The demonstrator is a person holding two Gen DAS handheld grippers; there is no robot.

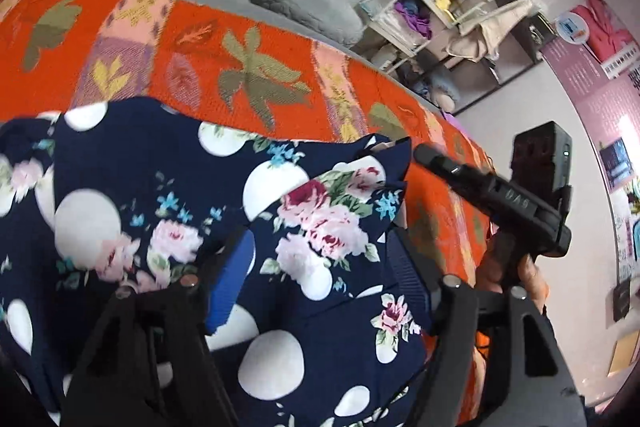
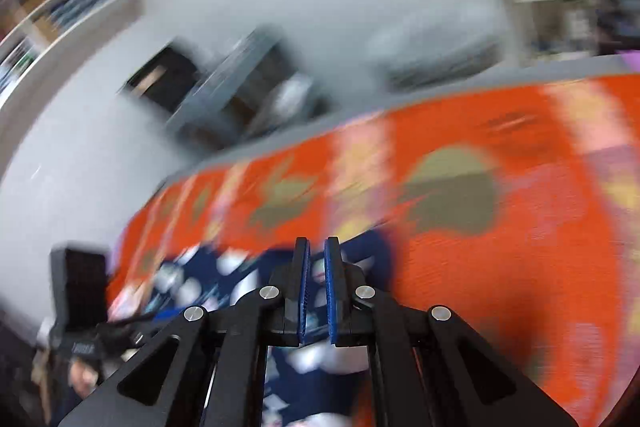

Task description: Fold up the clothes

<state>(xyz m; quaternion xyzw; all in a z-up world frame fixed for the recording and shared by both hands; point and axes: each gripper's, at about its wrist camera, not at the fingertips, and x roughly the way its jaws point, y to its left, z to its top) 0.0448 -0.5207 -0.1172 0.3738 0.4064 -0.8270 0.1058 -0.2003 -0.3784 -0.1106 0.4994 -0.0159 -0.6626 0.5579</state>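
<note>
Firstly, bench (image 1: 280,39): wide surface draped in an orange woven cloth (image 1: 192,67) with leaf motifs, grey edge showing at the far side. Next, garment (image 1: 168,211): navy fabric printed with white dots and pink roses, lying rumpled on the cloth toward the near edge, one corner peaked up beside the right tongs as seen from the left wrist view. Left tongs (image 1: 320,279): spread wide, blue pads either side of a fold of the garment, with no pressure on it visible; nothing held. Right tongs (image 2: 317,291): closed nearly to touching, pads upright; the right wrist view is heavily blurred, and navy fabric shows in the narrow gap, so a pinch on a thin edge of the garment is the likely reading. Background, minor: open shelving with coloured items (image 1: 424,11), grey cushion (image 1: 304,7). Risk, assessed: with only one side gripped, lifting would let the unheld half sag and drag, skewing the fold; a thin pinch could also slip free, and the loose cloth beneath may ruck up if snagged.
</note>
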